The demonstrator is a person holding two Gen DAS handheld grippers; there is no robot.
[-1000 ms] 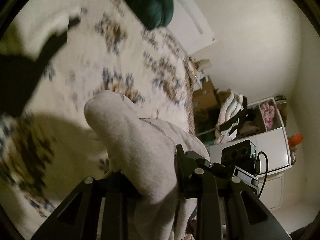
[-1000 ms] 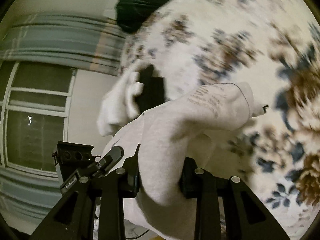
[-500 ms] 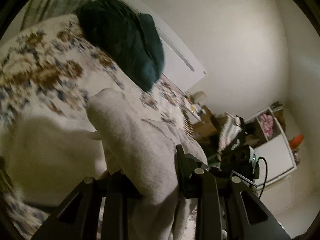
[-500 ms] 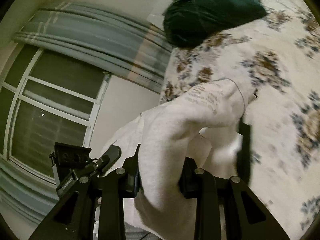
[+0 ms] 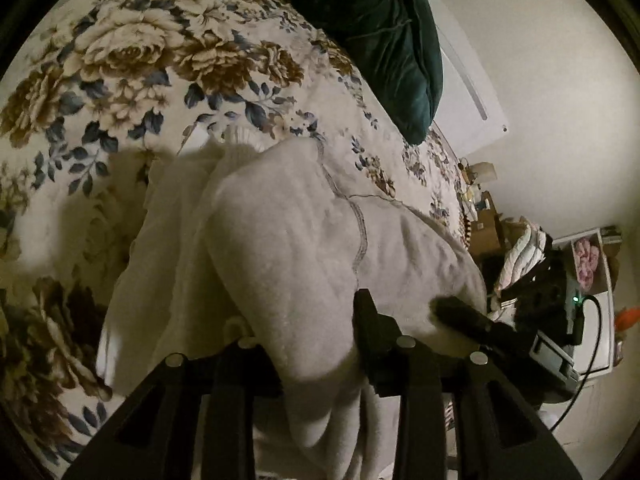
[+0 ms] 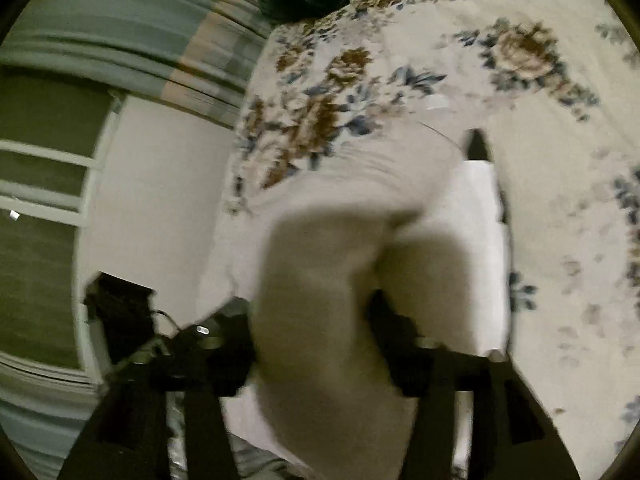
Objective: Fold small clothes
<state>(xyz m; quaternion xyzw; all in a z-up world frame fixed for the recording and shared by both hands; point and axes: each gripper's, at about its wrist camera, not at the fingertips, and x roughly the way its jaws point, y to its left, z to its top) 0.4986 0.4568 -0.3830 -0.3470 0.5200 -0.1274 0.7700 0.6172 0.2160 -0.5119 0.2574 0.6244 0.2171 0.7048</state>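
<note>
A light grey fleece garment (image 5: 304,240) hangs bunched between both grippers, low over the floral bedspread (image 5: 120,64). My left gripper (image 5: 316,340) is shut on one edge of it; the cloth bulges up over the fingers. My right gripper (image 6: 316,332) is shut on another edge of the garment (image 6: 328,280), which drapes over and between its fingers in a blurred view. Part of the garment reaches the bed ahead. The other gripper's body (image 5: 480,328) shows close at the right in the left wrist view.
A dark green cushion (image 5: 384,40) lies at the far side of the bed. A white shelf unit (image 5: 588,280) and piled clothes stand beyond the bed's right edge. A window with curtains (image 6: 100,40) is left of the bed in the right wrist view.
Both grippers have swung down toward the bed with the garment still held. The bedspread now fills more of both views and the garment's lower part spreads onto it.
</note>
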